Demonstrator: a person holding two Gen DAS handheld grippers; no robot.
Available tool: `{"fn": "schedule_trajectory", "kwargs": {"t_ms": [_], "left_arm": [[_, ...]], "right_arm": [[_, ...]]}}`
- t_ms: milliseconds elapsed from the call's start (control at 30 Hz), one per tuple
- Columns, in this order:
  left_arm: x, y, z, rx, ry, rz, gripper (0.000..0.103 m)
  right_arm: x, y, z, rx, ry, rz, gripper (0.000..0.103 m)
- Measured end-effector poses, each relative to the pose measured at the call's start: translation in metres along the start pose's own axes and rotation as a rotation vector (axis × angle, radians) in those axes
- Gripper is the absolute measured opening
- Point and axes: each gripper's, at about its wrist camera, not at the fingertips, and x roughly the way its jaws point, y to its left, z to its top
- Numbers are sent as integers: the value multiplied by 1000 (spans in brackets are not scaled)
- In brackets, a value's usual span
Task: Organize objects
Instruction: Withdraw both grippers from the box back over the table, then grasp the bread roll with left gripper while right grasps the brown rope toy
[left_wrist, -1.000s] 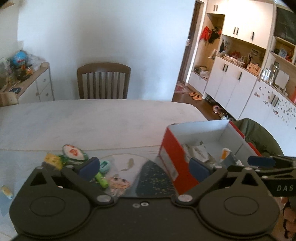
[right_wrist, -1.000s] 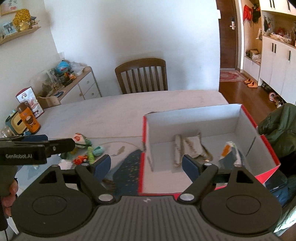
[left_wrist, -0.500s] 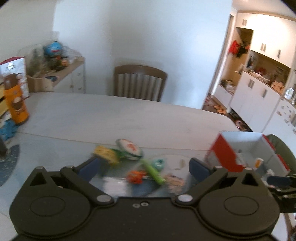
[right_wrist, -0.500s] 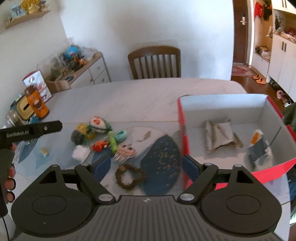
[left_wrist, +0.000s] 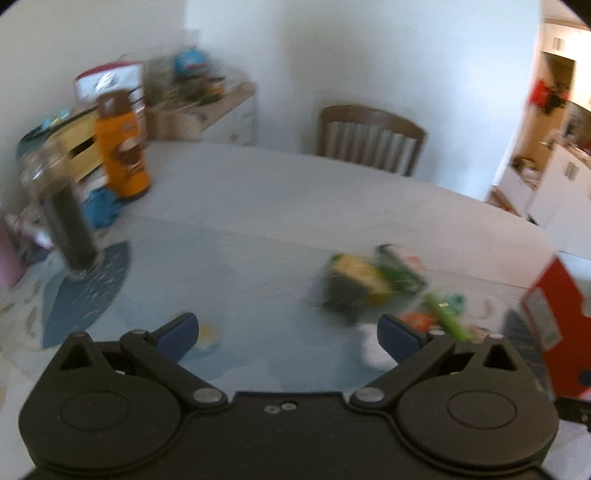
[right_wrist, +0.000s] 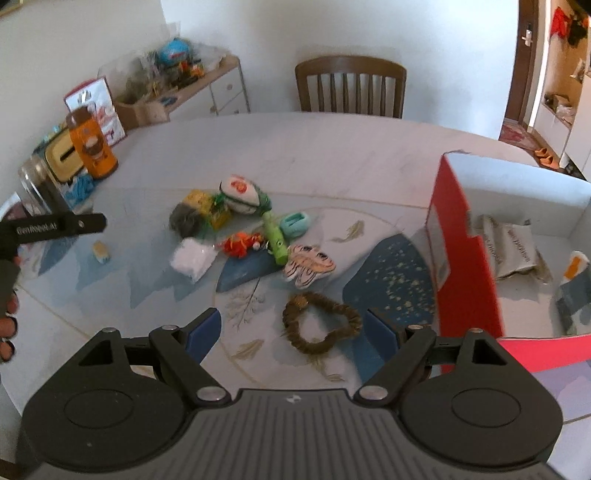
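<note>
The pale oval table (right_wrist: 332, 155) carries a red box (right_wrist: 461, 236) with white walls, and everything else sits to its left. Just beside the box lies a dark blue star-speckled mat (right_wrist: 391, 280), then a brown ring-shaped scrunchie (right_wrist: 321, 325), a striped fabric piece (right_wrist: 308, 264), a green toy (right_wrist: 275, 240) and a white packet (right_wrist: 192, 258) in a loose cluster. Farthest from the box, at the table's edge, an orange bottle (right_wrist: 92, 146) stands upright.

red box (right_wrist: 463, 236); orange bottle (right_wrist: 92, 147); striped toy (right_wrist: 308, 264), perhaps pink
</note>
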Motion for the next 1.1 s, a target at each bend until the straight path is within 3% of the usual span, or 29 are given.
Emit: {"fn": "schedule_trajectory", "kwargs": {"t_ms": [167,533,833,933,1100], "left_arm": [[19,33,-3,-80,43,52,103],[63,65,-8,-132,137,138,101],[85,69,-6,-134,164,157,96],[90,69,-7,-126,176,160,81],[91,70,-8,-110,166,165,76]], "right_arm": [[25,11,-4,-30,35,-26,85],[60,12,-8,-46,78,-63,84],[75,14,-5,-45,103,-64,65],[79,15,-4,-54,104,-66,59],[85,14,-3,-55,118,-77,45]]}}
